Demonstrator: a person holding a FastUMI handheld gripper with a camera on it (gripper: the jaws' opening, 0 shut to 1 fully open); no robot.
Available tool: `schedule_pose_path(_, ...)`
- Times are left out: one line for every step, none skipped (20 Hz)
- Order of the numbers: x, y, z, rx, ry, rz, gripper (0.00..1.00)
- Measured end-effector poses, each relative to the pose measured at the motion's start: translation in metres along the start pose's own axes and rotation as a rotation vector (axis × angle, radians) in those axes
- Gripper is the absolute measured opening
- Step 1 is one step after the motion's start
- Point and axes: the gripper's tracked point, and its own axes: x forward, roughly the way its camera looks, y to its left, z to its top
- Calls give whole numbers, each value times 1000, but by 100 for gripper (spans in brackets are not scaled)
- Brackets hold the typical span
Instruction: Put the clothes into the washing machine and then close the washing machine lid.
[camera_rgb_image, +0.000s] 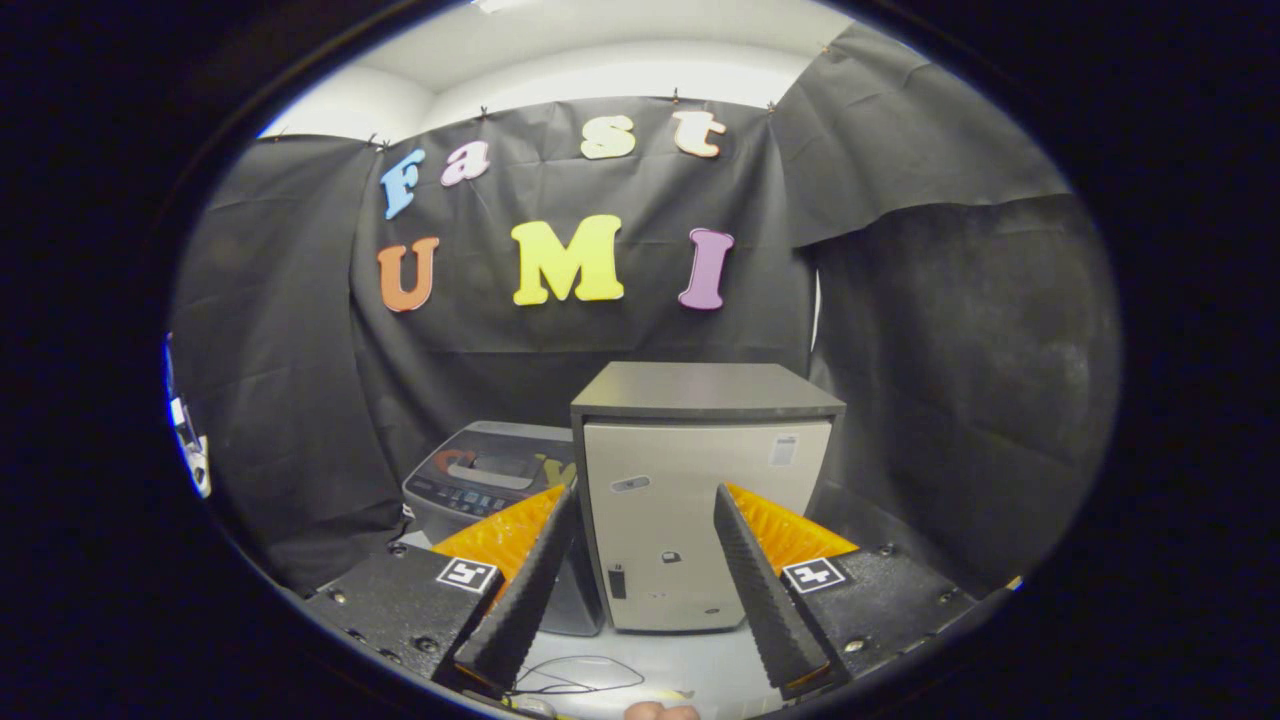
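The jaws of the gripper (645, 570) stand released and empty, the washing machine (490, 490) beyond them untouched, so everything remains.

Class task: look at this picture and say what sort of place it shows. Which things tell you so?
Probably a staged recording booth, not a real laundry room. Black cloth hangs as walls, and a small washing machine stands beside a grey cabinet on the floor. The hand-held gripper is open, its fingers apart before the cabinet.
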Motion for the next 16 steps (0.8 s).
schedule_pose_path(0, -1, 1, 2, 0, -2, 89)
schedule_pose_path(-1, -1, 1, 4, 0, -3, 89)
schedule_pose_path(0, -1, 1, 4, -1, -4, 89)
schedule_pose_path(0, -2, 2, 3, -3, -5, 89)
schedule_pose_path(0, -2, 2, 0, -2, -6, 89)
schedule_pose_path(0, -2, 2, -1, -3, -5, 89)
schedule_pose_path(-1, -3, 1, -1, -1, -7, 89)
schedule_pose_path(-1, -4, 1, 0, 0, -9, 89)
schedule_pose_path(-1, -4, 2, 3, 0, -10, 89)
schedule_pose_path(-1, -5, 3, 5, 0, -11, 89)
schedule_pose_path(-2, -6, 3, 6, -1, -11, 89)
schedule_pose_path(-2, -7, 3, 6, -2, -10, 89)
schedule_pose_path(-3, -8, 3, 3, -1, -10, 89)
schedule_pose_path(-3, -8, 3, 0, -2, -9, 89)
schedule_pose_path(-4, -8, 4, -4, -1, -6, 89)
schedule_pose_path(-3, -8, 5, -6, 0, -5, 89)
